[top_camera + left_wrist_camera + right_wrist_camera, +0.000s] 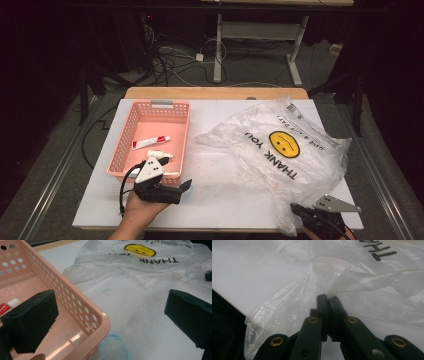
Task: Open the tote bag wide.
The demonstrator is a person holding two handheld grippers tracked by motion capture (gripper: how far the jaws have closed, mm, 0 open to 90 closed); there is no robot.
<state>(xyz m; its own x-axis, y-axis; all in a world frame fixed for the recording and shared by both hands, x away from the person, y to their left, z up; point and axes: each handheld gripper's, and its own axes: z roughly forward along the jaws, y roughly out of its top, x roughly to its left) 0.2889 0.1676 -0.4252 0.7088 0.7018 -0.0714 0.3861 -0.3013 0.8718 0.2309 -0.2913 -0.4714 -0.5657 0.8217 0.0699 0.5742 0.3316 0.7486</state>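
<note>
The crinkled clear plastic bag with the yellow smiley face and black THANK YOU print [280, 150] lies spread over the right half of the desk [220, 200], its lower corner spilling over the near edge. My right hand-held gripper [300, 212] sits at that near right corner, and its jaws are pressed together on a fold of the bag's film [342, 283]; in the right gripper view the thin plastic rises straight out from between the pads. So the bag is pinched, flat on the desk everywhere else.

Over on the left, my left hand-held gripper [182, 189] rests near the front edge, just beside the near right corner of the pink perforated plastic basket [125, 145]. Its jaws stand wide apart with nothing between them; in the left gripper view one pad [31, 320] hangs over the basket's inside, the other over bare desk.

Inside the basket lies a red and white tube [150, 143], with a small white tube [165, 156] nearer to me.
</note>
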